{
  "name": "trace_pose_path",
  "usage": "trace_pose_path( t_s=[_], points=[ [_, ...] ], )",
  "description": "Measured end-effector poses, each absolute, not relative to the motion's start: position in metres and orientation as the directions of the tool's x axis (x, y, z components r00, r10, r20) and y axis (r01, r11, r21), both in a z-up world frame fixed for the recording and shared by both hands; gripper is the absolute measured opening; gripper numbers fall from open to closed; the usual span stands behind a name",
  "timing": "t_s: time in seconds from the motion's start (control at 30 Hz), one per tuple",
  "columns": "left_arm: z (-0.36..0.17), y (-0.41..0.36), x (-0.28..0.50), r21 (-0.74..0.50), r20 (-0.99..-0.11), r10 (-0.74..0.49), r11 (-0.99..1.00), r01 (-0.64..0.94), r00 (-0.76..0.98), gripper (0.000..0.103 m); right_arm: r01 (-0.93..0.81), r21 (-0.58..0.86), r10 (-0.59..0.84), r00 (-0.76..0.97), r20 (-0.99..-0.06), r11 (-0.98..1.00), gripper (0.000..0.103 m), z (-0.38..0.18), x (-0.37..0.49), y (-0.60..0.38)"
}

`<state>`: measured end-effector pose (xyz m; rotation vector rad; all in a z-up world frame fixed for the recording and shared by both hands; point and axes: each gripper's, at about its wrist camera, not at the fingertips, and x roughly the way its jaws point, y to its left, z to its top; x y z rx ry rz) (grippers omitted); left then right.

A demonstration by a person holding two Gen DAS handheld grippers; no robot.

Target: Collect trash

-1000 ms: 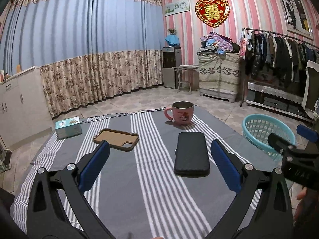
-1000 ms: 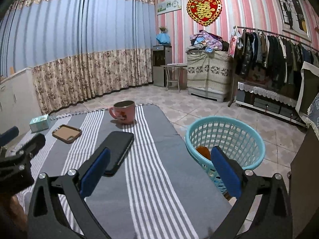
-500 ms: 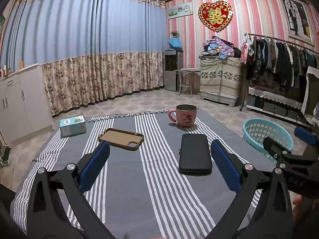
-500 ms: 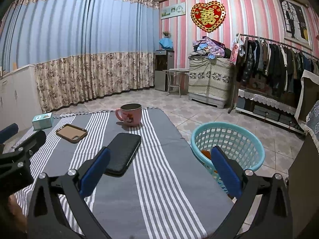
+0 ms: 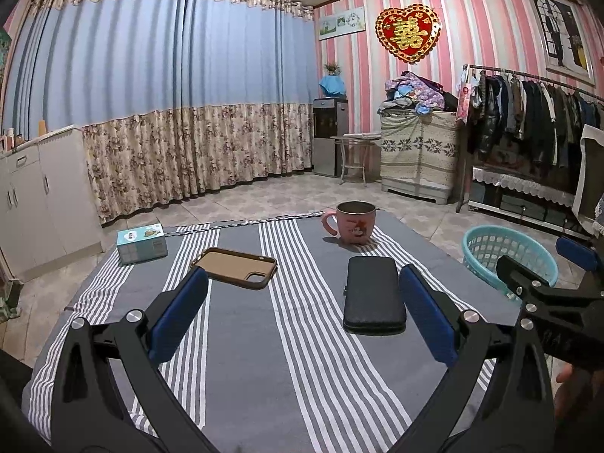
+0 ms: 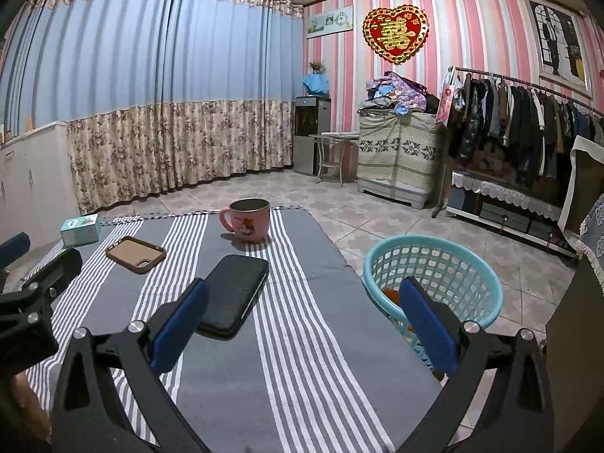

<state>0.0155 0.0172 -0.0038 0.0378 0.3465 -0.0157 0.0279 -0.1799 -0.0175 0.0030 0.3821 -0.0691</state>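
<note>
Showing orange trash (image 6: pixel 390 294) inside basket (image 6: pixel 487 304).

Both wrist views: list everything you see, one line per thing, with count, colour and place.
mug: one, pink, far end of the cloth
black case: one, black, flat on the cloth, nearer than the mug
phone case: one, brown, open side up, left of the black case
small box: one, teal and white, far left corner
striped cloth: one, grey with white stripes, under all four
basket: one, turquoise, on the floor right of the cloth, something orange inside
left gripper: one, black with blue pads, open, empty
right gripper: one, same make, open, empty
</note>
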Motion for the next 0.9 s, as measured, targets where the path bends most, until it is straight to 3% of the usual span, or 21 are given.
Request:
trace_pose_path(
  t_s=[0.9],
  points=[
    [0.0028, 0.0196, 0.0212, 0.023, -0.34, -0.015, 0.999, 0.024, 0.94, 0.098, 0.082, -0.029, -0.087, 0.93, -0.358, 0.996, 0.099, -0.0136, 0.0378, -0.1828]
  ],
)
